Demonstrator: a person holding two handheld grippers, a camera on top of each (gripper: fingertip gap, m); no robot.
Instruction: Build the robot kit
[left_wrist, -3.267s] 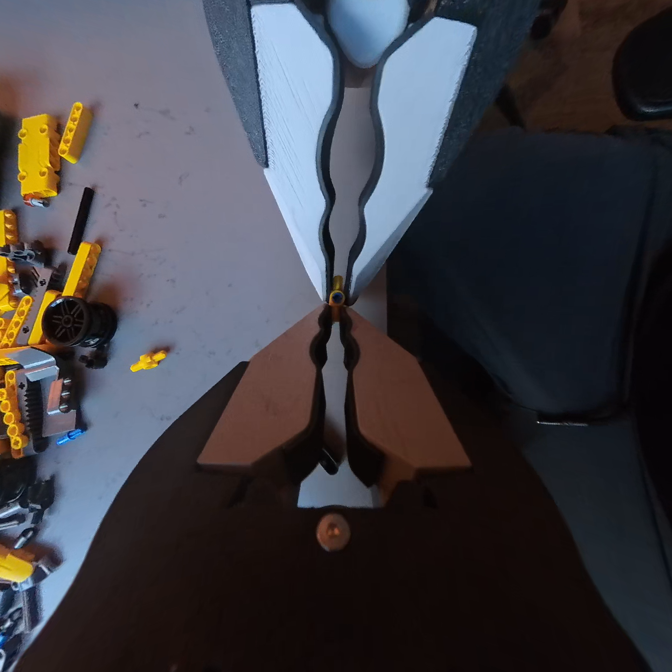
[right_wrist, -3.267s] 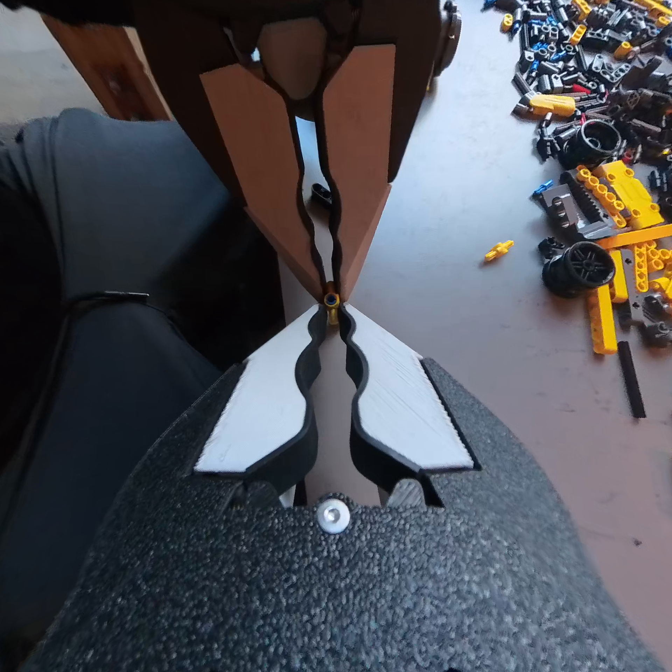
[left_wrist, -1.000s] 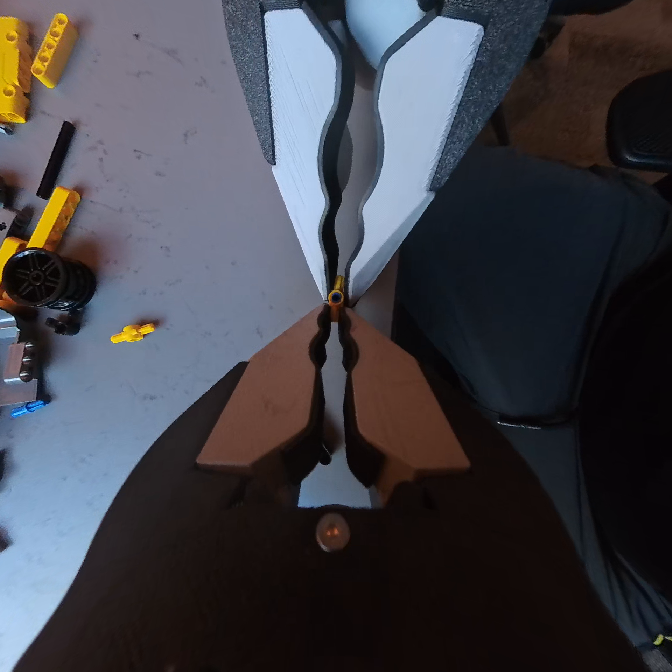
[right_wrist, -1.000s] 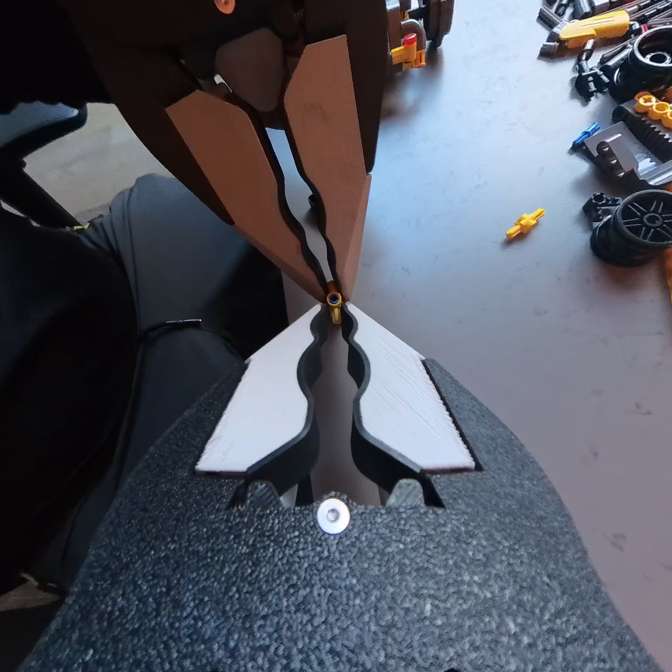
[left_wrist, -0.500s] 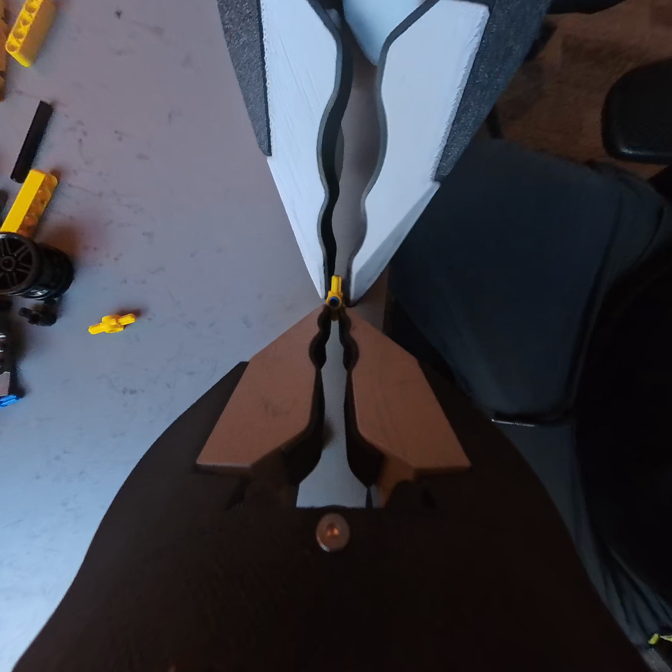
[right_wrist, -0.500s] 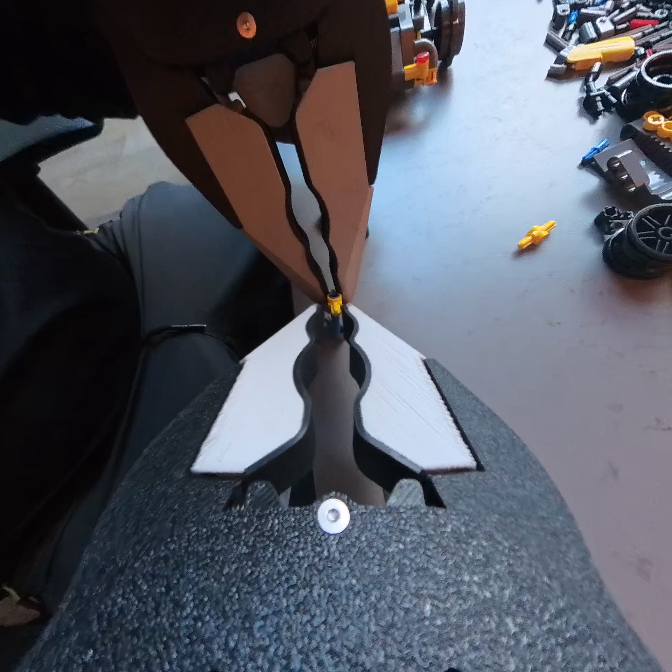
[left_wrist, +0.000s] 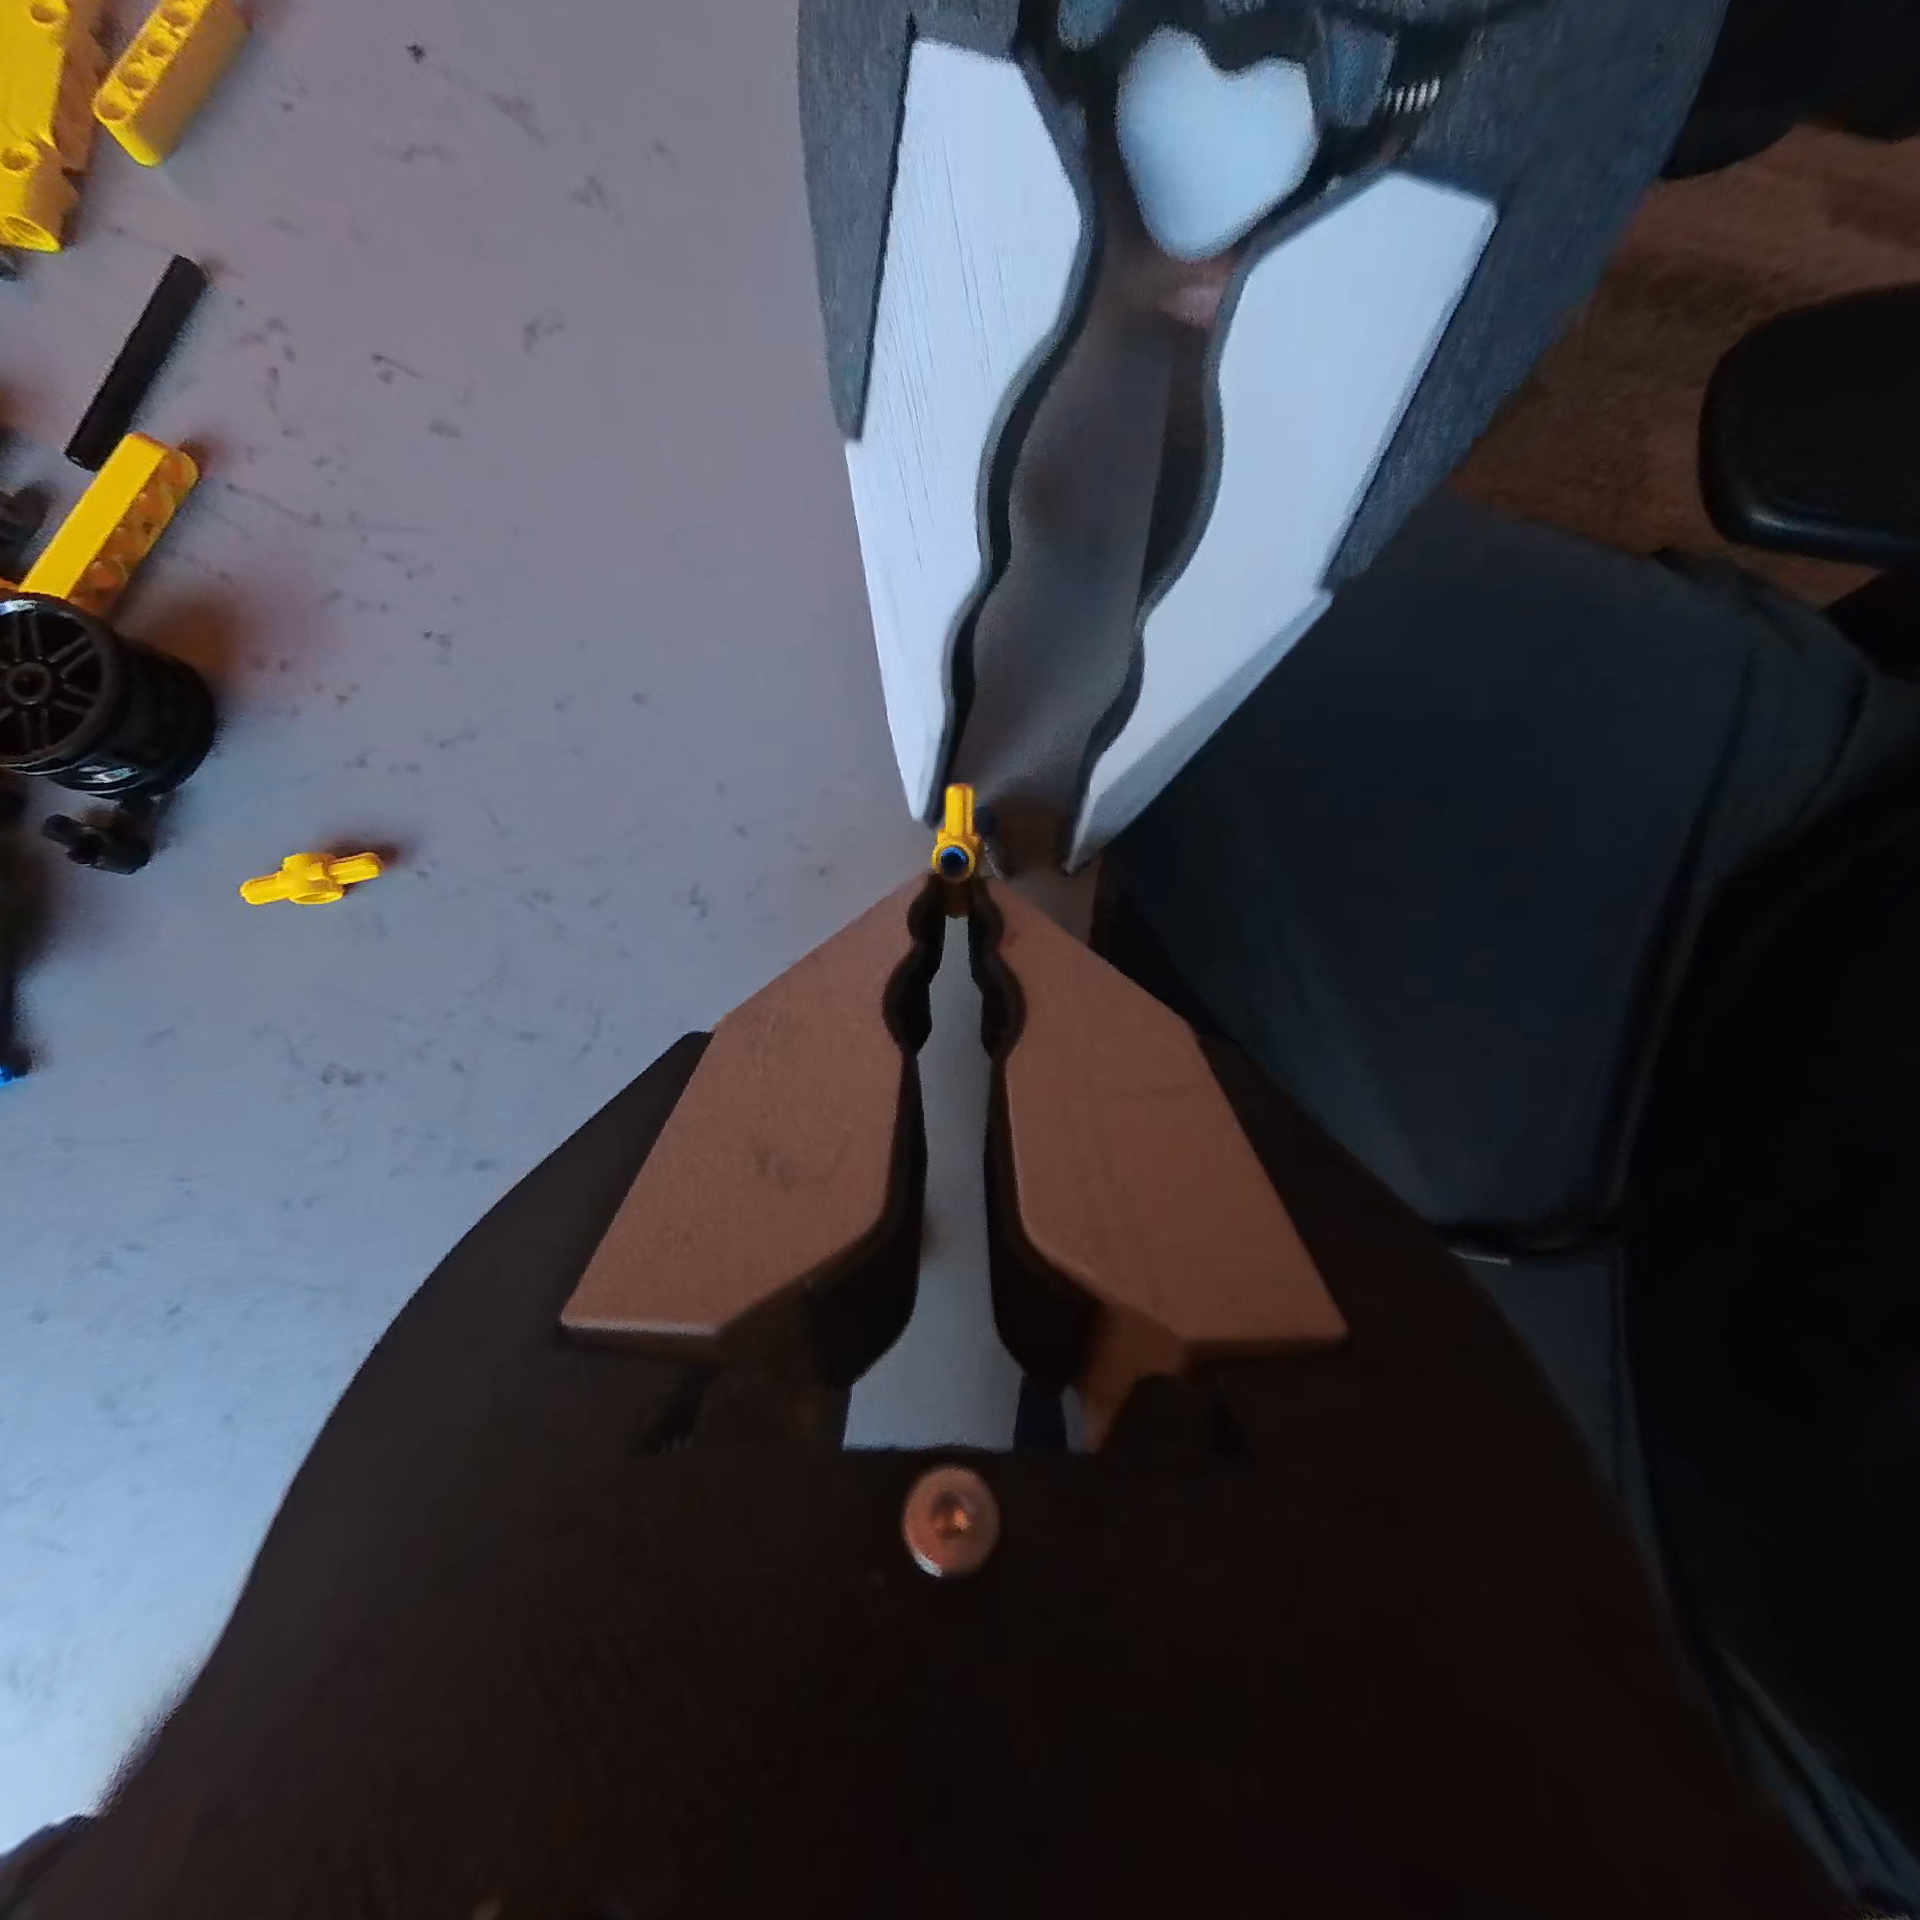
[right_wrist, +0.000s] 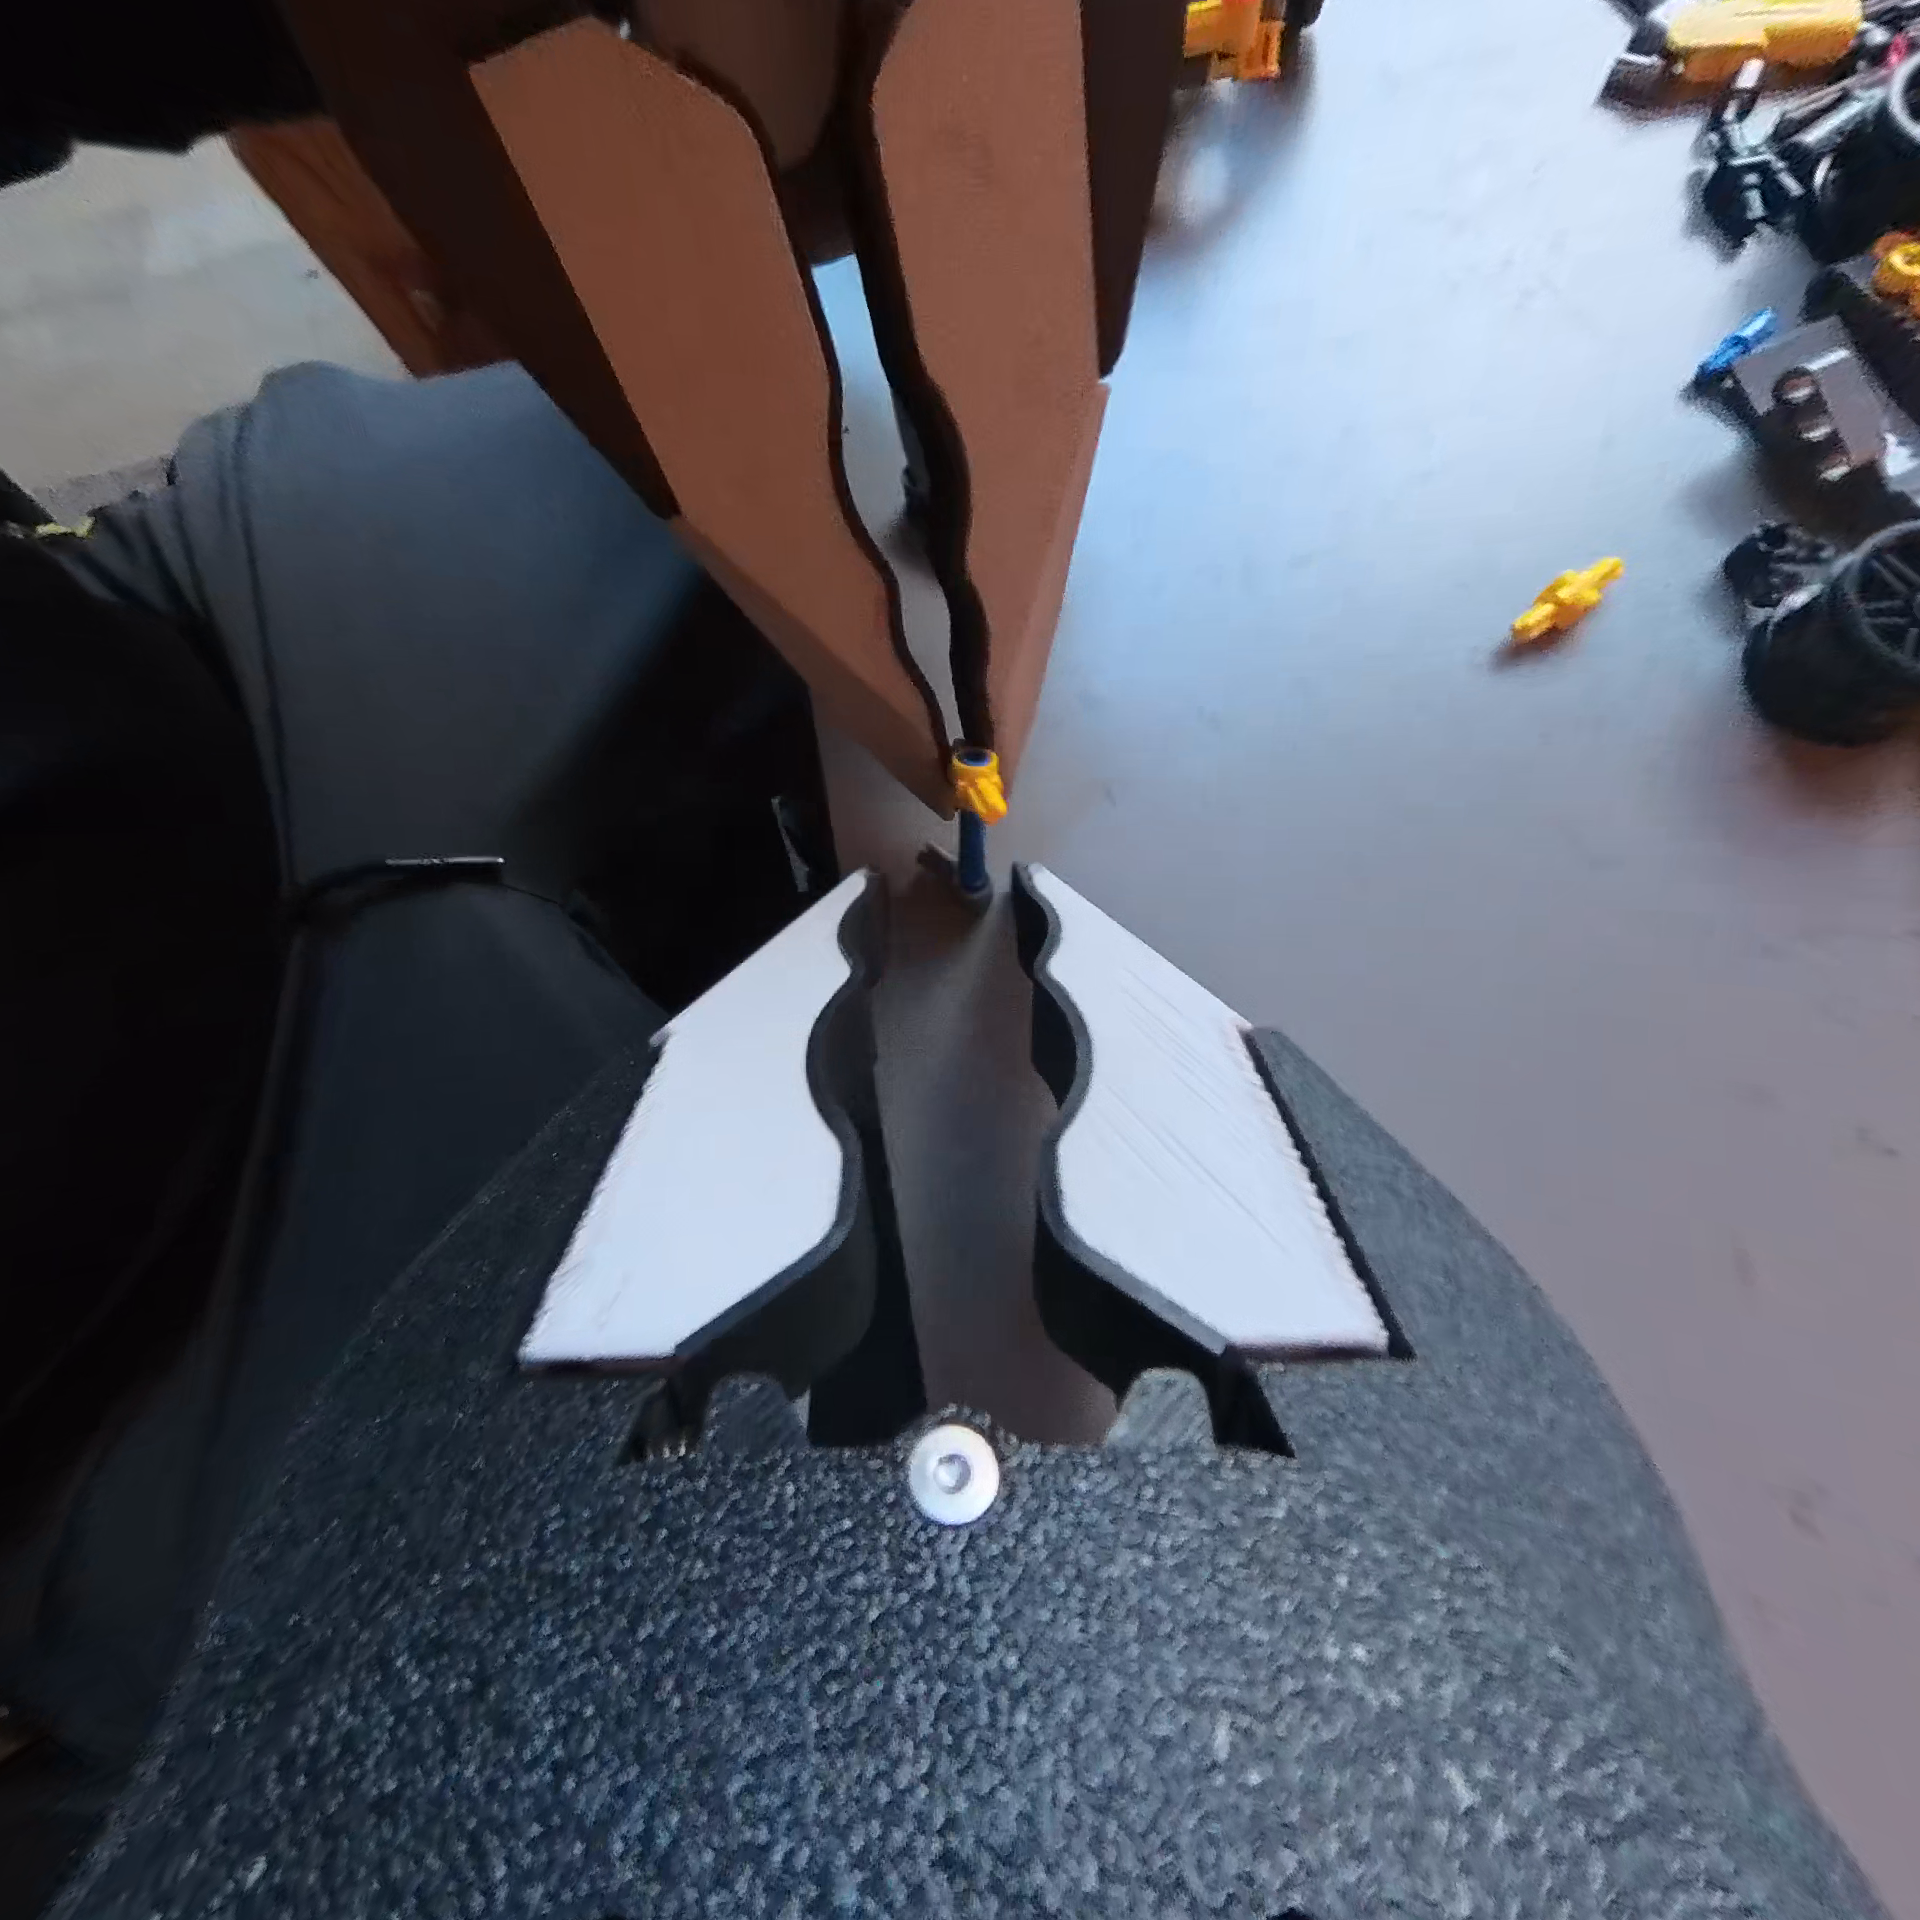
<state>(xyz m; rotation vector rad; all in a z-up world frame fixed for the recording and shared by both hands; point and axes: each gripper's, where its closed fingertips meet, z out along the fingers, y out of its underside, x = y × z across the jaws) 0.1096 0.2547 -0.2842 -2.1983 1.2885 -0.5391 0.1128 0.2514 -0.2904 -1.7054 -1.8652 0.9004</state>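
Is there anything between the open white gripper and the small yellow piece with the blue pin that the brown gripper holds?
Nothing visible. The right gripper is open, and the blue pin of the yellow piece points straight into its gap. The left gripper pinches the piece.

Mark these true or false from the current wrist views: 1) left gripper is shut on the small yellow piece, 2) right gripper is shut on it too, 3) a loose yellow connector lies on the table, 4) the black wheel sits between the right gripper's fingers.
1) The left gripper is shut on the small yellow piece: true.
2) The right gripper grips it too: false; its jaws stand open, a blue pin sticking out between the tips.
3) A loose yellow connector lies on the table: true.
4) The black wheel sits between the right gripper's fingers: false; it rests on the table among other parts.
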